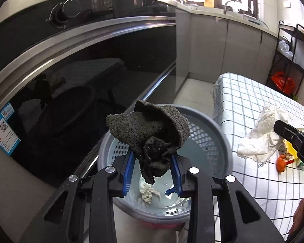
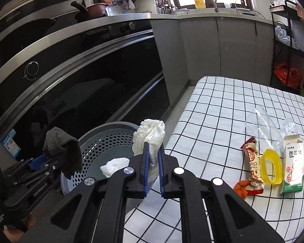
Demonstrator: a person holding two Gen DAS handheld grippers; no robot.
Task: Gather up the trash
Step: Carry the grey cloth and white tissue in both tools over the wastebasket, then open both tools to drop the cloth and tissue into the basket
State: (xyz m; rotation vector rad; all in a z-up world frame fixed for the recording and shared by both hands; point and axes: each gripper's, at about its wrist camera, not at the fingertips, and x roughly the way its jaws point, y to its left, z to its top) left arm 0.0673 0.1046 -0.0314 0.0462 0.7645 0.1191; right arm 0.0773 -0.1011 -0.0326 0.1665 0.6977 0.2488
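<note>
Hanging over the grey perforated bin (image 1: 216,139), a dark grey cloth (image 1: 150,133) is pinched in the left gripper (image 1: 154,169). The right gripper (image 2: 152,162) clamps white crumpled paper (image 2: 150,135) at the checked table's (image 2: 212,109) edge — bin contents partly hidden.

L gripper (image 1: 154,158): jaws clamped w/ load | R gripper (image 2: 152,162): jaws clamped w/ load

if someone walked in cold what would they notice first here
Most striking is the dark grey cloth clamped in the left gripper, held right above the grey perforated trash basket. Next, the crumpled white tissue pinched in the right gripper at the basket's edge. Behind, a milk carton and snack wrapper lie on the checked tablecloth.
</note>
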